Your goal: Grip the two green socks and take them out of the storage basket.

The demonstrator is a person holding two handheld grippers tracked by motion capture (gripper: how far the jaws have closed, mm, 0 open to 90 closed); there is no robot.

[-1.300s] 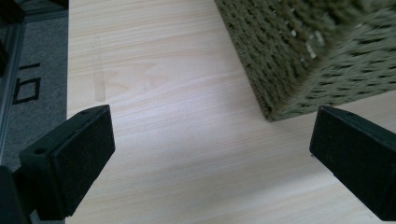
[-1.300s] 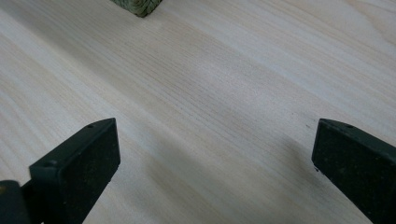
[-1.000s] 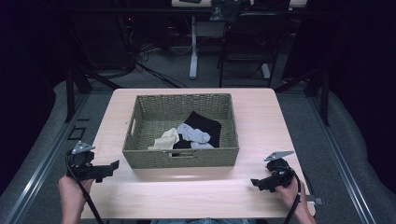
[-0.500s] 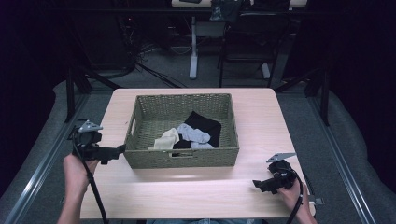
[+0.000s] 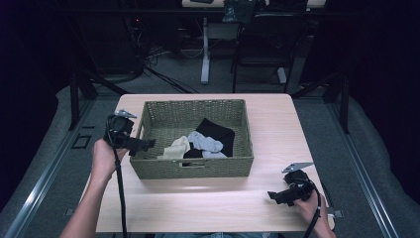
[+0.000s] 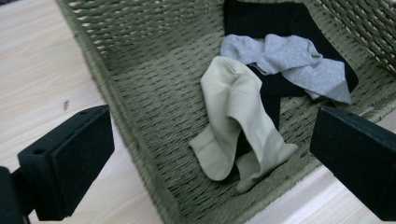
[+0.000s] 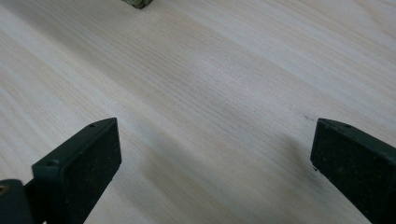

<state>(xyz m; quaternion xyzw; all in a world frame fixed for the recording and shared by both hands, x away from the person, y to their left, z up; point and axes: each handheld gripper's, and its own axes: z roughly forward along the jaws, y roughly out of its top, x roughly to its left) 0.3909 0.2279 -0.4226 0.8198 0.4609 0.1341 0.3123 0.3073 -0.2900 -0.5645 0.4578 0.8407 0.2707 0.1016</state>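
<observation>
Left gripper point(image 5: 143, 144) at basket point(image 5: 193, 170) left rim, jaws wide apart, aimed at cream sock point(image 6: 236, 119) inside, likely lining up grab. Right gripper point(image 5: 275, 196) idle over table point(image 5: 208, 208), jaws apart, empty.

My left gripper point(image 5: 148, 144) sits over the basket's point(image 5: 148, 171) left wall, with bare weave below it; the cream sock point(image 6: 238, 121) lies clear, though grey sock point(image 6: 299, 63) and black cloth point(image 6: 271, 18) crowd behind. Bare table point(image 7: 224, 93) fronts my right gripper point(image 5: 273, 197).
</observation>
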